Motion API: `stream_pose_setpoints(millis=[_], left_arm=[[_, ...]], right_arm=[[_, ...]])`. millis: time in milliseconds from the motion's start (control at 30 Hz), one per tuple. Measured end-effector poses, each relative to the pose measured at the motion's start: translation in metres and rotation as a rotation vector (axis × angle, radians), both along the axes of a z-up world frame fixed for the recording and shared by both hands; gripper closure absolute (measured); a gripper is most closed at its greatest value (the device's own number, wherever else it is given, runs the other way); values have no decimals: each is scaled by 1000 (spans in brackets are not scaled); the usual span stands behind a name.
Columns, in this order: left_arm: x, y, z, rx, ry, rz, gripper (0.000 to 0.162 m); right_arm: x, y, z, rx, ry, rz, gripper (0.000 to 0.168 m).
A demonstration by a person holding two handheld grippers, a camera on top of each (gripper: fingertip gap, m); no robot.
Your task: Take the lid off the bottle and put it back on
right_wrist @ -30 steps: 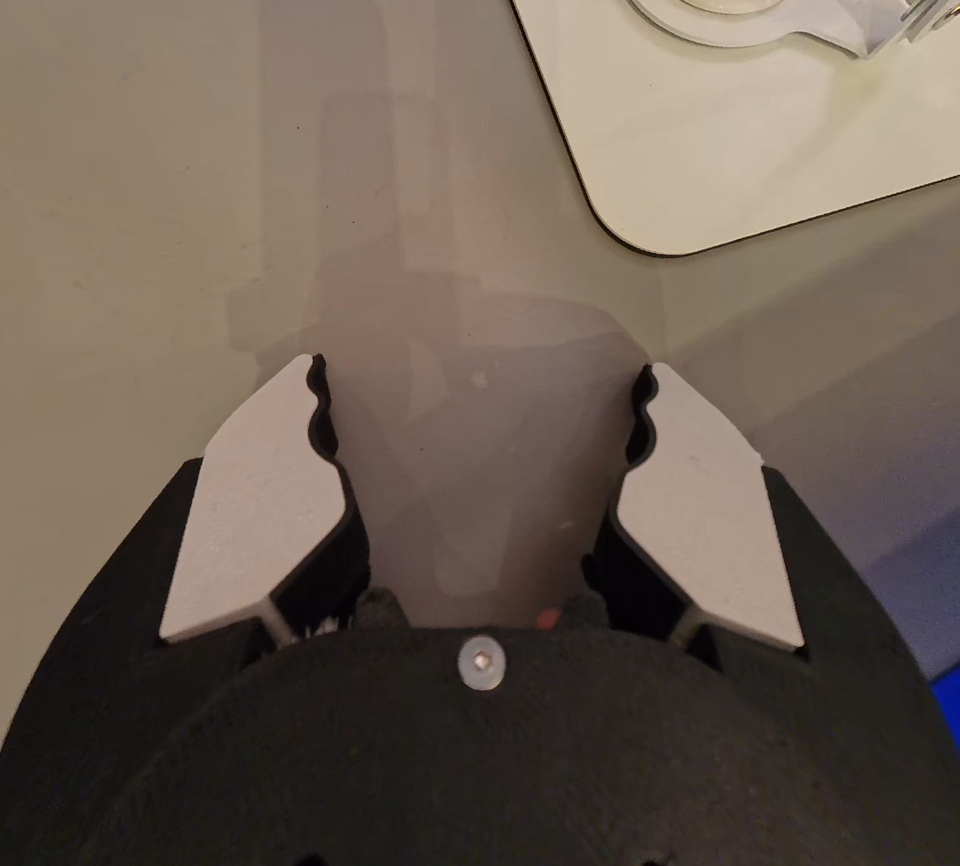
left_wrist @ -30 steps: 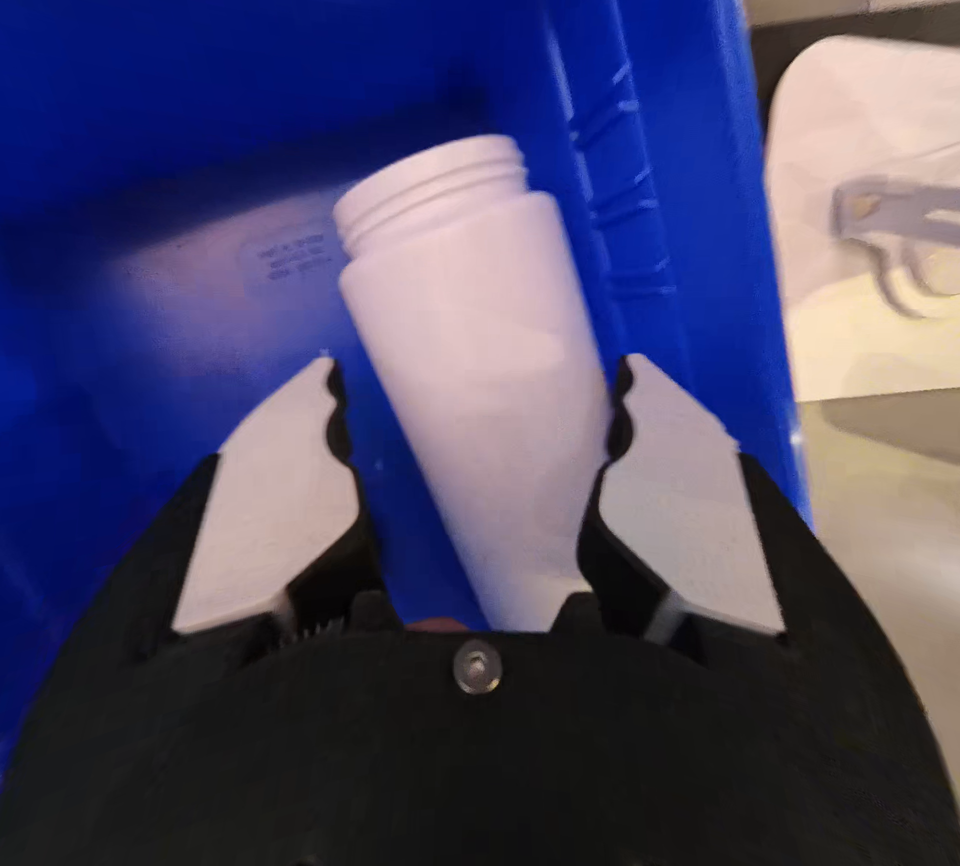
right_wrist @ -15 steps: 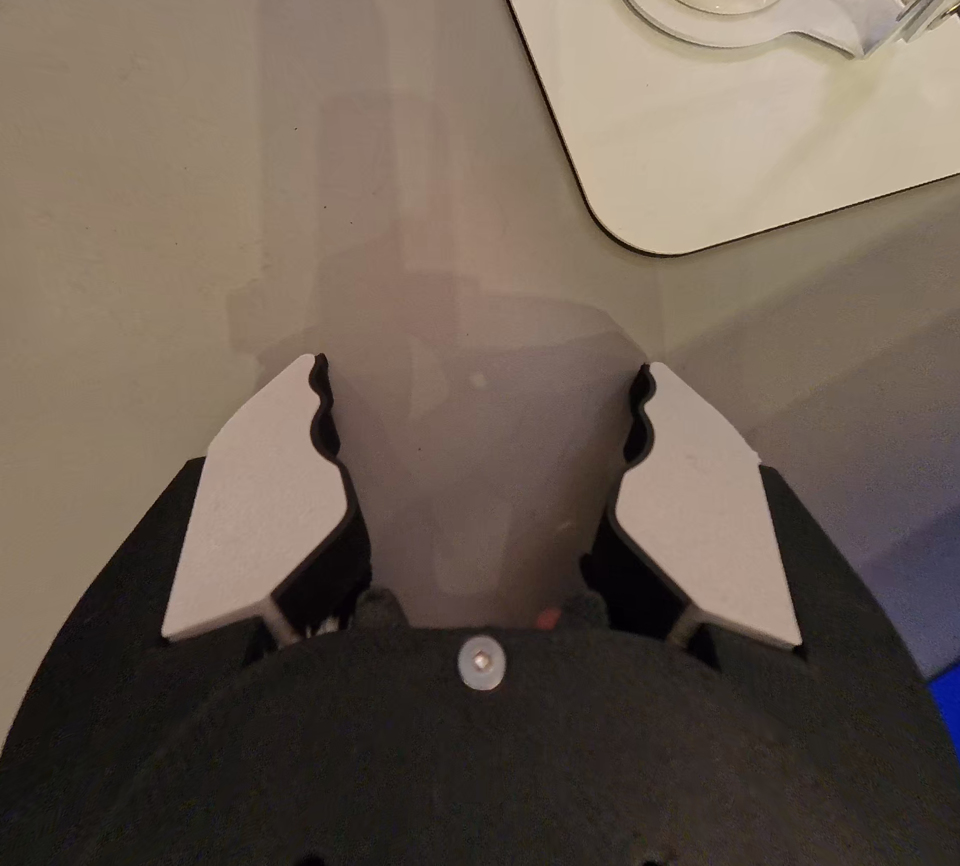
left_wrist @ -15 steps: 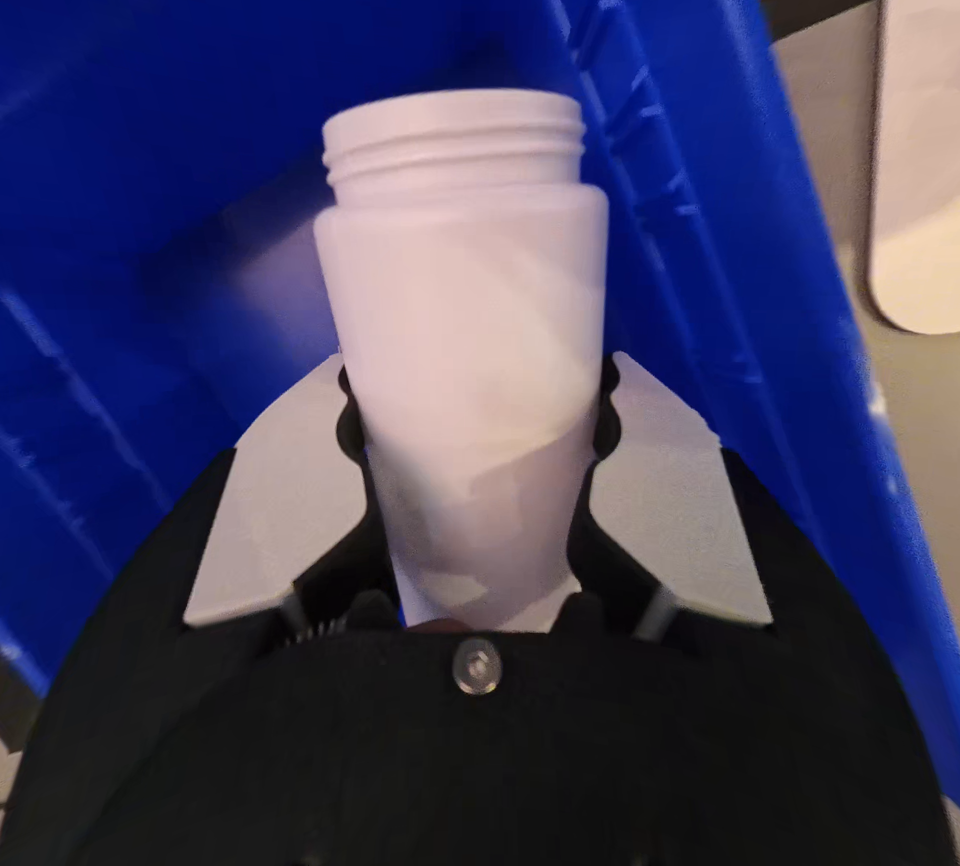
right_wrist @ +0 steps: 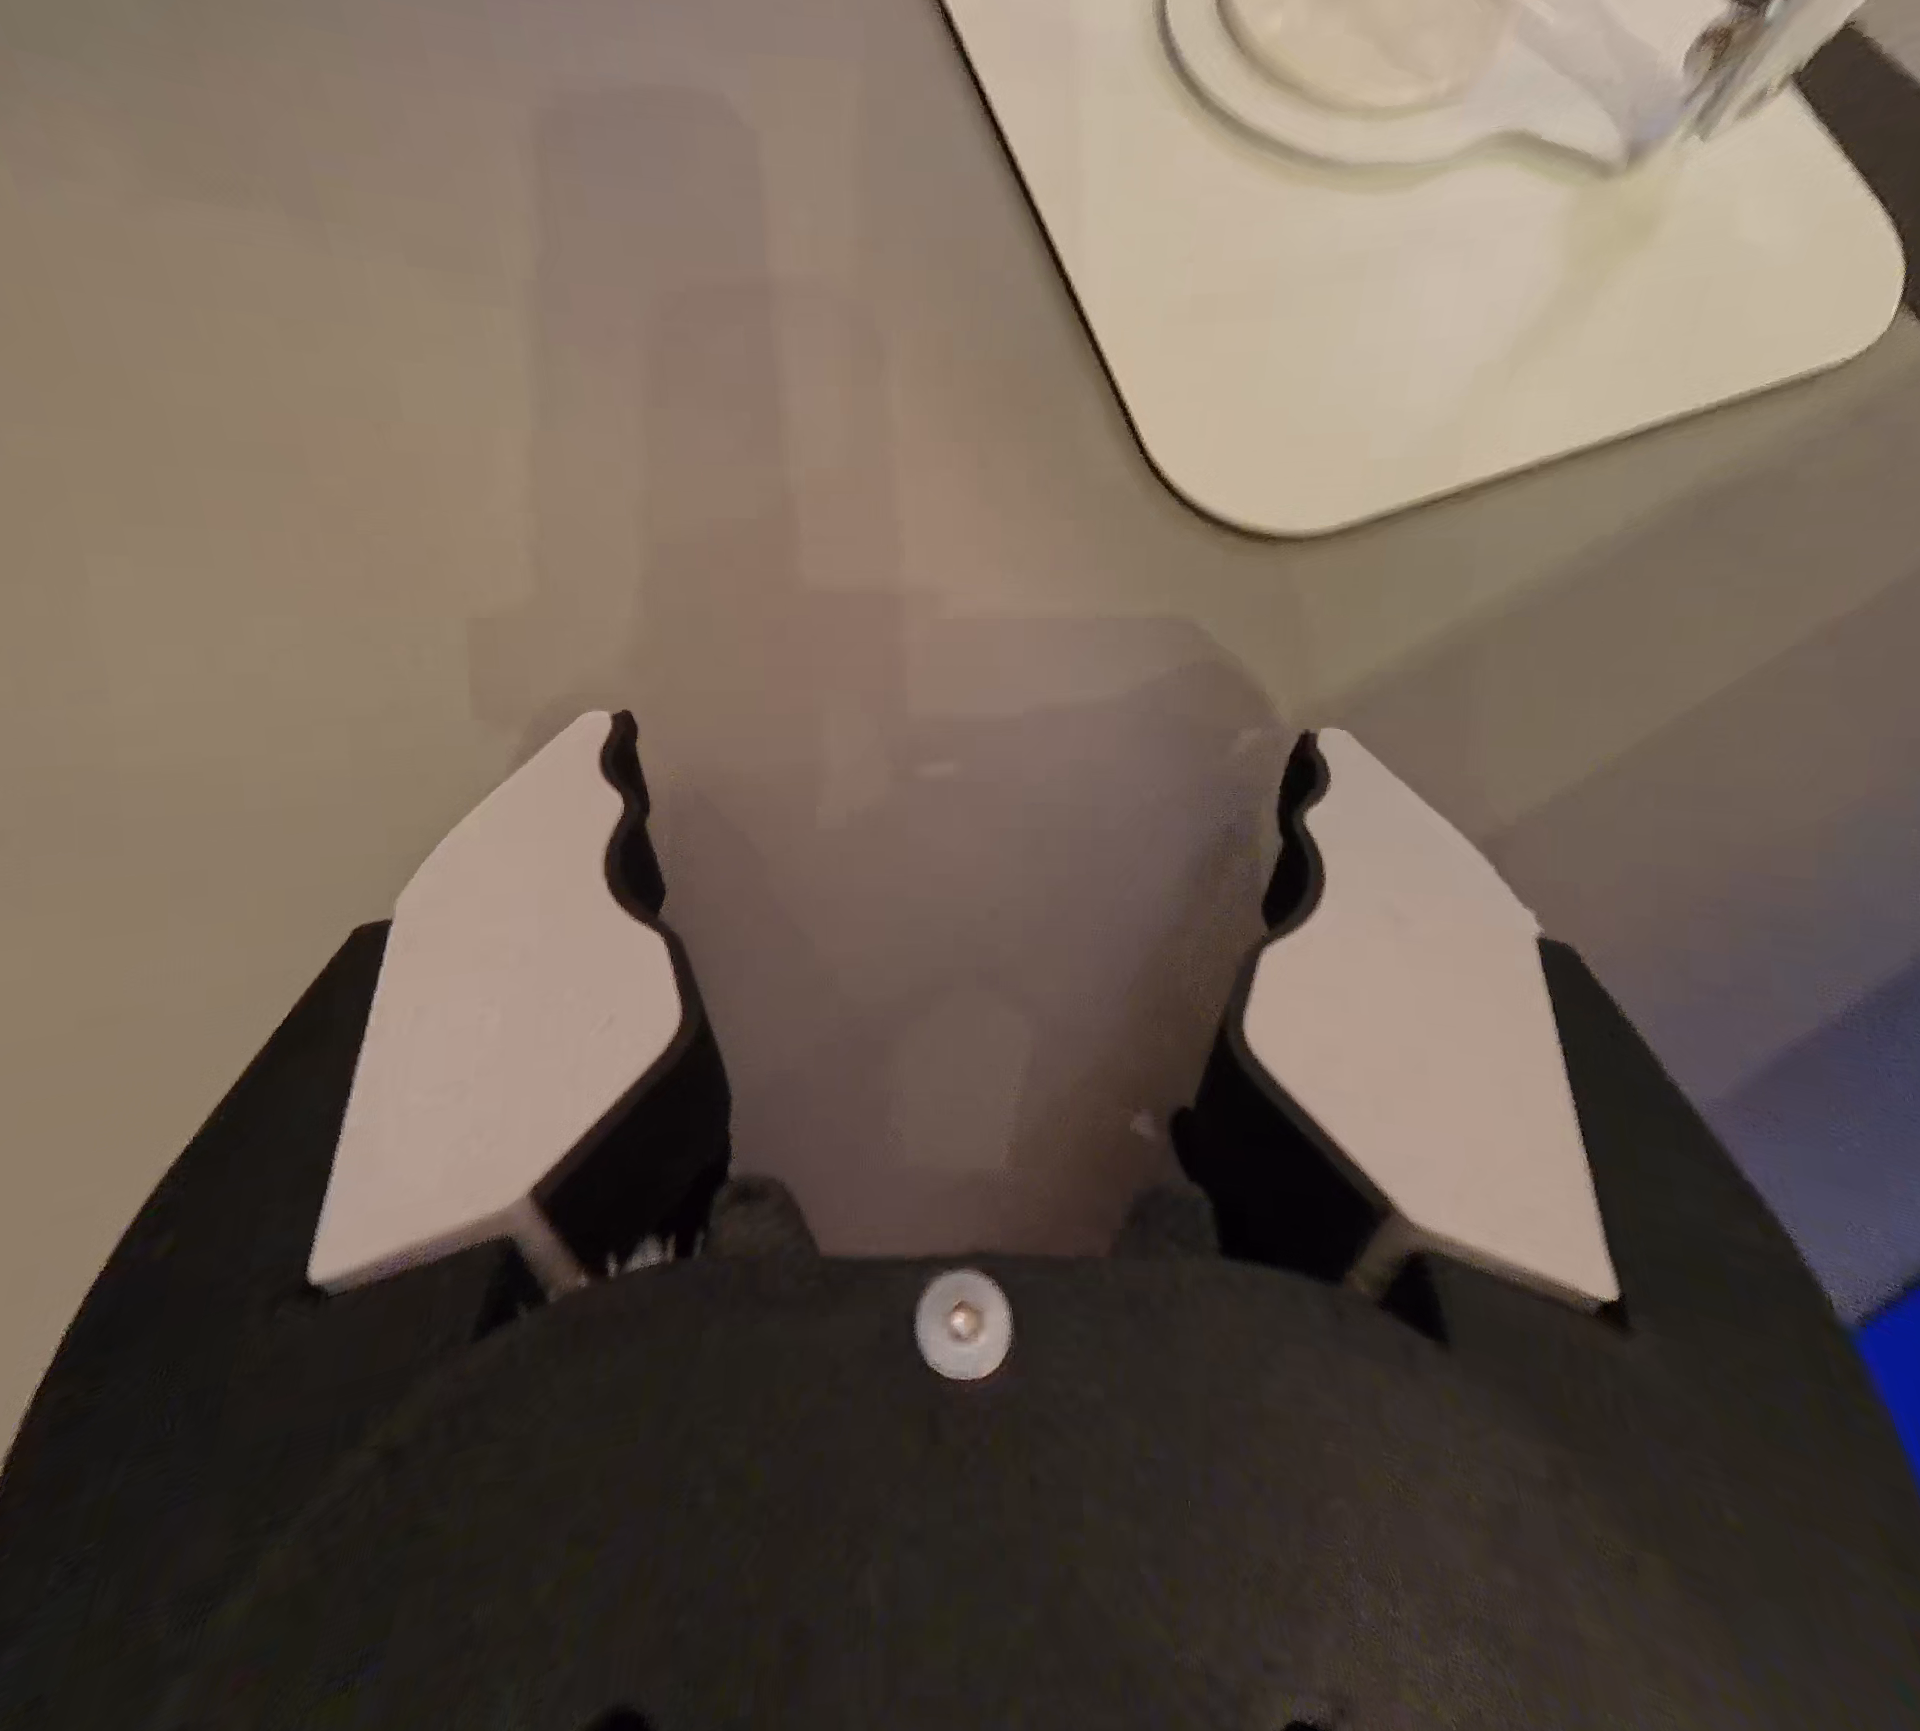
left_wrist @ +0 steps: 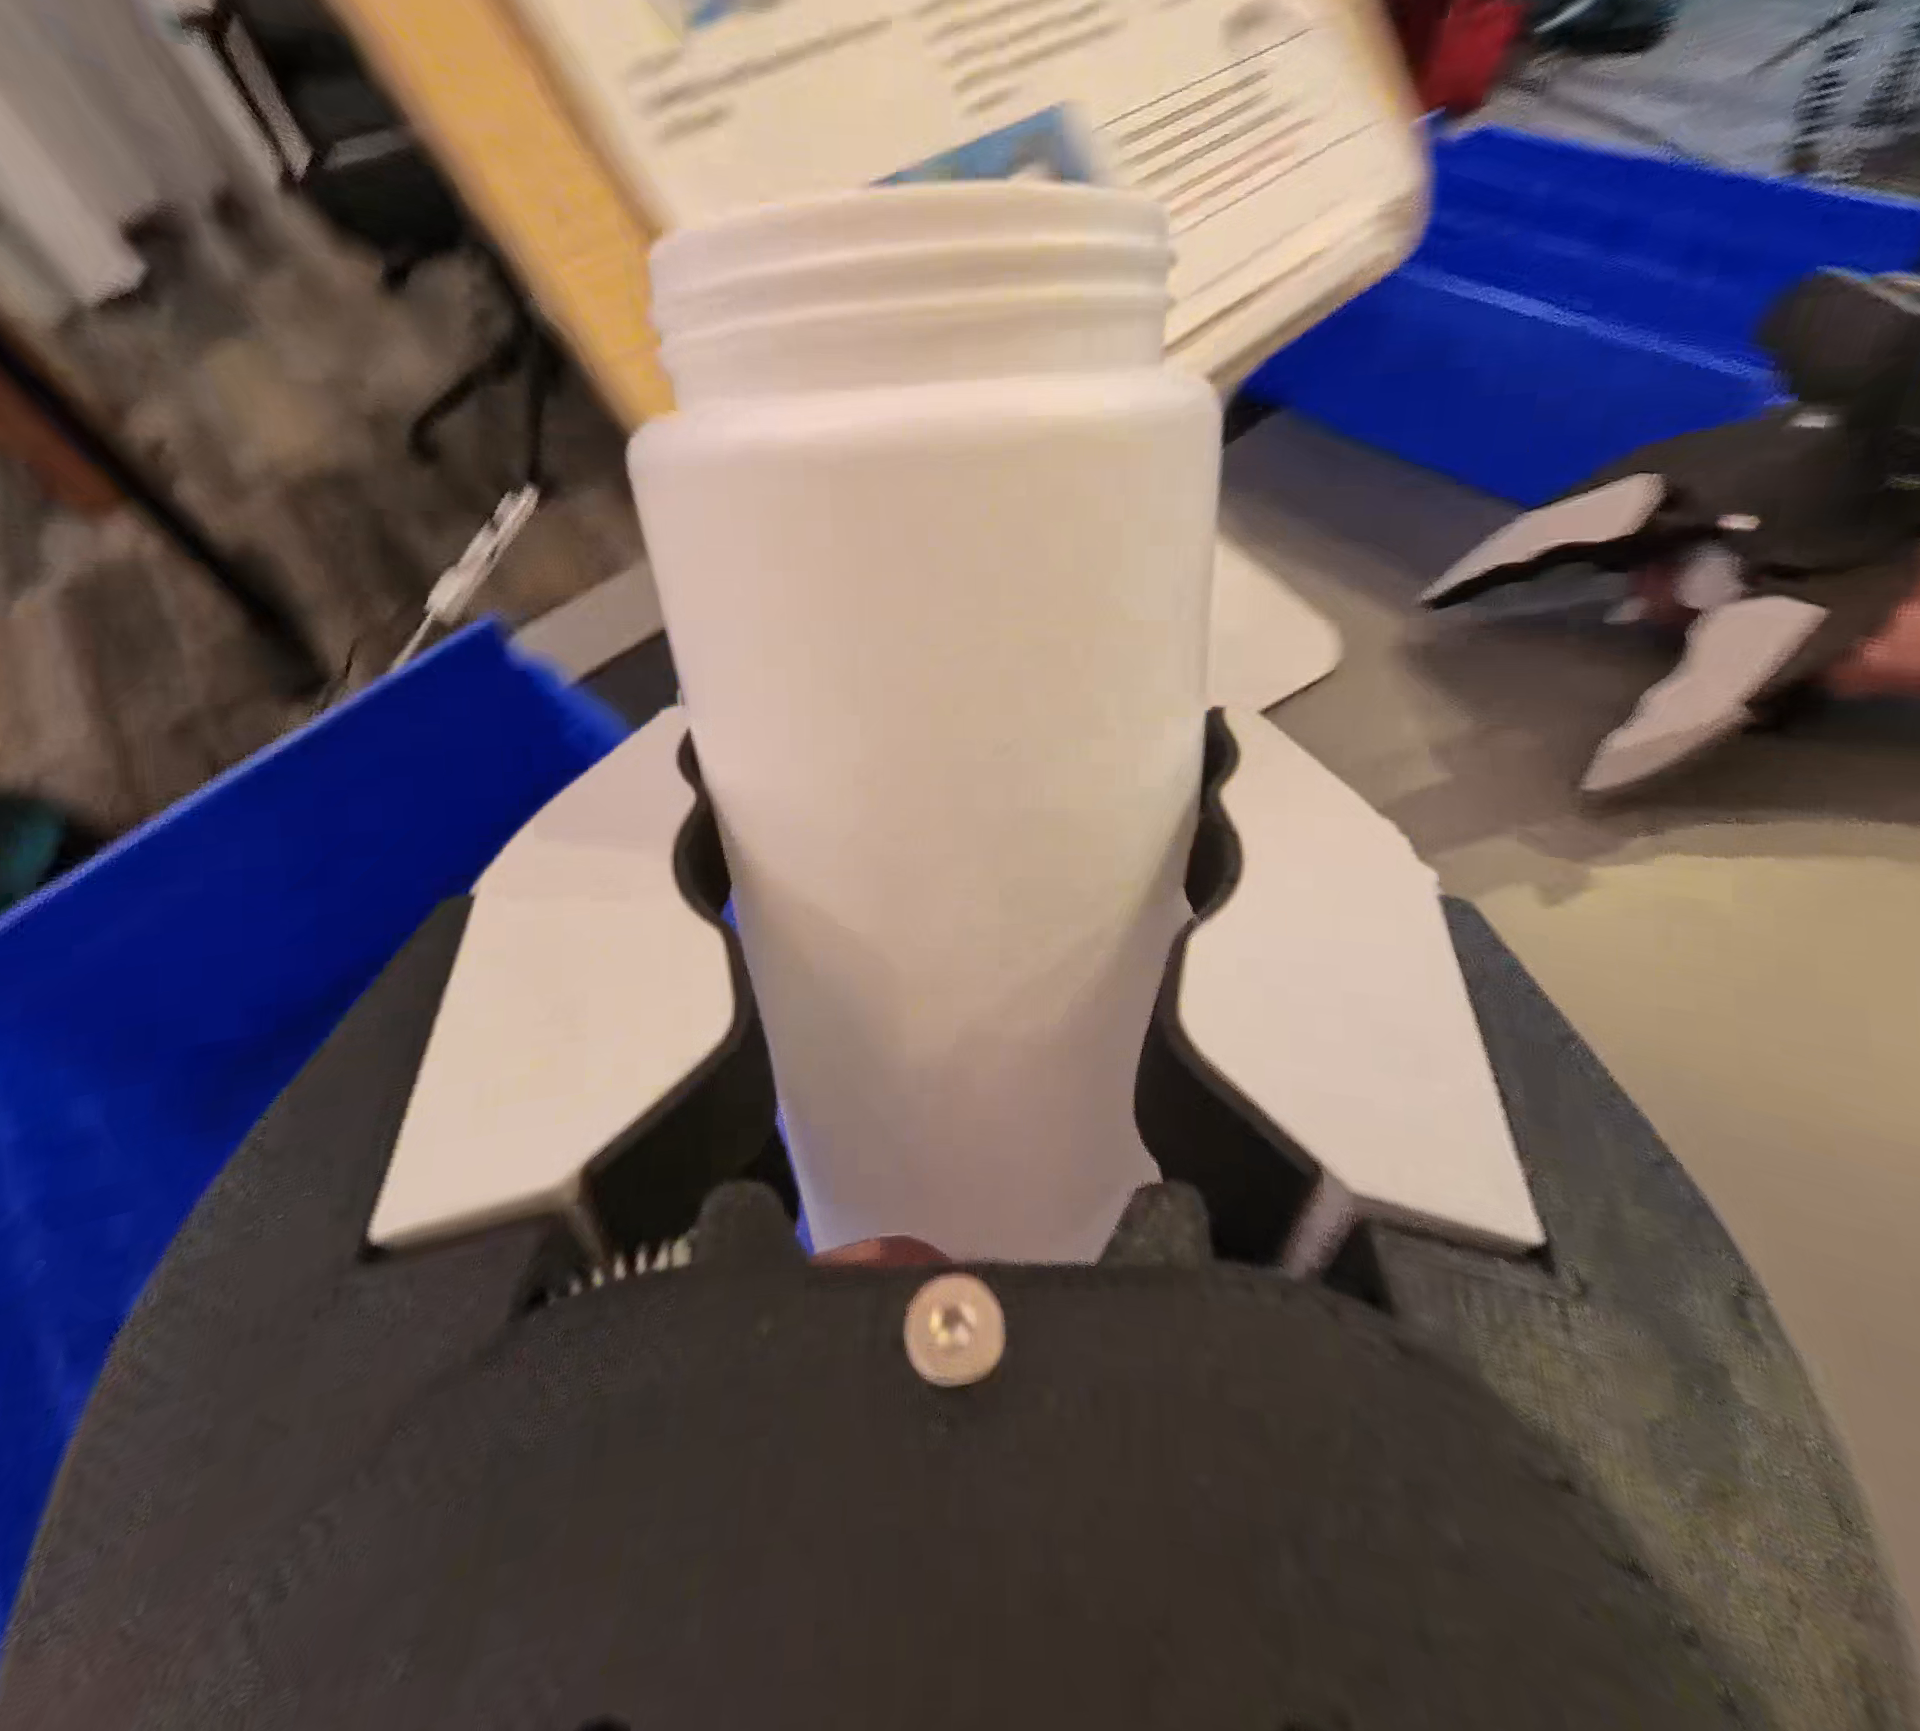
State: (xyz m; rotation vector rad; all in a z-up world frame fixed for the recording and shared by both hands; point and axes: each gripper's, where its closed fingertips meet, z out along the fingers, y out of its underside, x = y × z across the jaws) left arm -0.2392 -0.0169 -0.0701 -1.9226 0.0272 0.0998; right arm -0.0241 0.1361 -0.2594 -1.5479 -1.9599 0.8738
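Left wrist view, left hand-held gripper (left_wrist: 951,808) clamping lidless white bottle (left_wrist: 925,642) upright, right hand-held gripper (right_wrist: 961,808) spread, empty.

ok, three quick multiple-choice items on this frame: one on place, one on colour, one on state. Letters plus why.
1. Where is the bottle?
A. lying on the table
B. between the fingers of the left gripper
C. on the white mat

2. What colour is the bin behind the right gripper in the left wrist view?
A. blue
B. green
C. red

3. What is the state of the bottle's neck?
A. capped with a lid
B. covered by a cloth
C. bare, with its threads showing

Answers:
1 B: both fingers press on its sides.
2 A: its wall is plainly blue.
3 C: the threaded rim is open, with no lid in view.
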Motion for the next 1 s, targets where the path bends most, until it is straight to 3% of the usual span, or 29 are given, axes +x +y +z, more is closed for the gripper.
stream_pose_setpoints(millis=[233, 433, 567, 700, 733, 900, 1000], left_arm=[[151, 39, -4, 181, -33, -297, 74], [226, 76, -42, 164, -7, -427, 74], [256, 93, -62, 162, -27, -498, 74], [266, 102, -67, 201, -73, -499, 74], [266, 103, -67, 206, -81, -504, 74], [266, 102, -73, 177, -40, -511, 74], [267, 99, -76, 181, -101, -531, 75]], right_arm=[[2, -40, 91, -306, 375, 136, 57], [18, -71, 143, -450, 565, 282, 54], [21, -80, 150, -492, 575, 310, 55], [23, -85, 148, -504, 545, 318, 74], [24, -85, 149, -487, 542, 321, 82], [24, -86, 144, -262, 508, 308, 82], [24, -91, 143, -223, 493, 309, 82]])
